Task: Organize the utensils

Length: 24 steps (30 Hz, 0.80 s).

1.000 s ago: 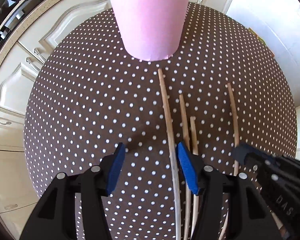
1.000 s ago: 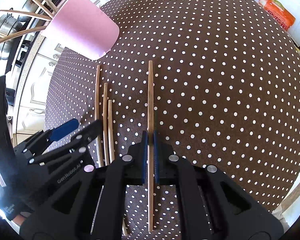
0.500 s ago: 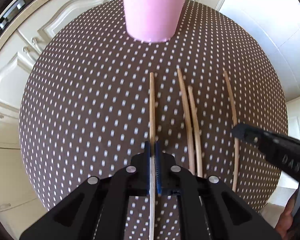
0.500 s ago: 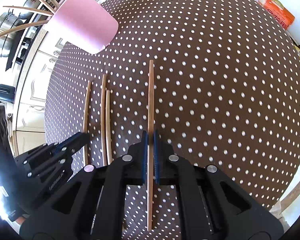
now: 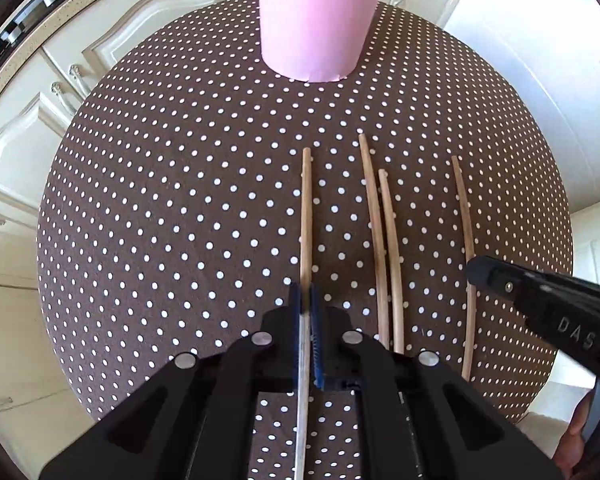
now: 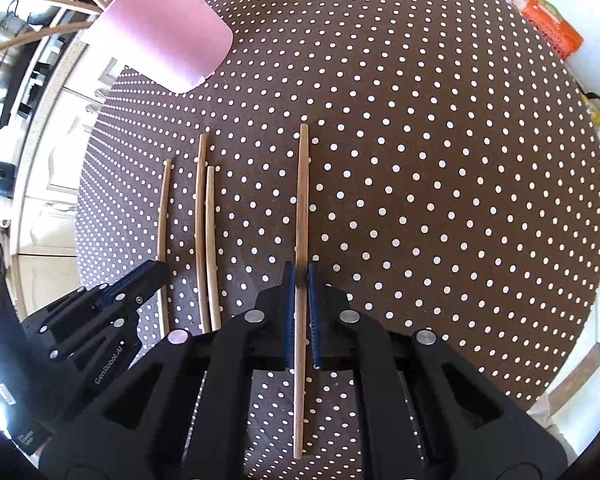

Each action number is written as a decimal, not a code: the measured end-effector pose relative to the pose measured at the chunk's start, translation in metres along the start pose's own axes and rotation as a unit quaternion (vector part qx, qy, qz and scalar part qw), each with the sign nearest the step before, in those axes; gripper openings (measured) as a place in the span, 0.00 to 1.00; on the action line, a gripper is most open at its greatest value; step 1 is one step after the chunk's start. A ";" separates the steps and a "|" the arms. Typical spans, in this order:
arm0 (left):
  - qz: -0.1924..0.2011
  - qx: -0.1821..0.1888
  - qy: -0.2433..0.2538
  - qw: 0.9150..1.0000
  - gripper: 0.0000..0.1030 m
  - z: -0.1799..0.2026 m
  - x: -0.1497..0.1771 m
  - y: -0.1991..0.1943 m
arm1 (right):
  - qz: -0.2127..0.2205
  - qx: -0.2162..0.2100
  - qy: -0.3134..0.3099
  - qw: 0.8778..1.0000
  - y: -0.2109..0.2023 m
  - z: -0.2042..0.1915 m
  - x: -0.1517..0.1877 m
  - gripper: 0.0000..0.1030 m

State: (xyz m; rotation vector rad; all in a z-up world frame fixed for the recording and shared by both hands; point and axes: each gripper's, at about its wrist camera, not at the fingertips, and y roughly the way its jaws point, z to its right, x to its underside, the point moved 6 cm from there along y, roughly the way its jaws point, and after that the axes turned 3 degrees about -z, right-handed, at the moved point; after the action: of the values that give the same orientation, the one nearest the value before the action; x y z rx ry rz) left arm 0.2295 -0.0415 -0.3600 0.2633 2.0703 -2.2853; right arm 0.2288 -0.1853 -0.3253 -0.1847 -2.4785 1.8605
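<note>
A round table in brown dotted cloth [image 5: 180, 220] bears four wooden chopsticks lying side by side. My left gripper [image 5: 305, 300] is shut on the leftmost chopstick [image 5: 306, 220], which runs between its blue pads. My right gripper [image 6: 301, 276] is shut on the rightmost chopstick [image 6: 303, 200]. Two loose chopsticks [image 5: 382, 240] lie between them, also seen as the loose pair [image 6: 205, 240]. A pink cup [image 5: 320, 20] stands at the far edge; in the right wrist view the pink cup [image 6: 160, 28] holds several chopsticks [image 6: 40, 36]. Each view shows the other gripper: the right gripper [image 5: 484, 272], the left gripper [image 6: 152, 276].
Cream cabinets [image 5: 40, 128] and a counter edge run behind and left of the table. An orange packet [image 6: 548, 20] lies on the white floor at the far right. A metal pot [image 6: 4, 52] sits on the stove at the far left. The table's rim is close on all sides.
My left gripper closed on the leftmost chopstick and drew it leftward, away from the loose pair. My right gripper kept its grip on the rightmost chopstick and stayed put.
</note>
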 end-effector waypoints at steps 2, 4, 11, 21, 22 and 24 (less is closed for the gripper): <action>-0.001 -0.001 -0.009 1.000 0.07 -0.001 -0.004 0.001 | -0.001 0.018 0.002 1.000 0.000 -0.005 0.000 0.07; -0.002 -0.003 -0.012 1.000 0.08 0.003 -0.006 -0.005 | 0.001 0.038 -0.001 0.999 0.003 -0.013 -0.002 0.07; 0.016 0.005 -0.026 1.000 0.11 0.005 -0.008 -0.006 | 0.044 0.140 -0.063 0.987 0.015 -0.050 0.008 0.07; 0.034 0.019 -0.027 0.999 0.06 -0.009 0.008 -0.009 | 0.078 0.050 -0.040 0.995 0.006 -0.061 0.026 0.07; 0.037 0.020 -0.027 0.999 0.06 -0.010 0.010 -0.012 | 0.081 0.046 -0.043 0.995 0.004 -0.063 0.026 0.07; 0.044 0.018 -0.024 0.999 0.06 -0.013 0.012 -0.018 | 0.086 0.037 -0.048 0.994 -0.002 -0.069 0.028 0.07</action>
State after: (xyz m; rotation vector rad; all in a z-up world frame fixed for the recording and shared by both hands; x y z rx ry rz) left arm 0.2163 -0.0260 -0.3458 0.2917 1.9555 -2.2557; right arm 0.2082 -0.1163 -0.3050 -0.3247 -2.5230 2.0701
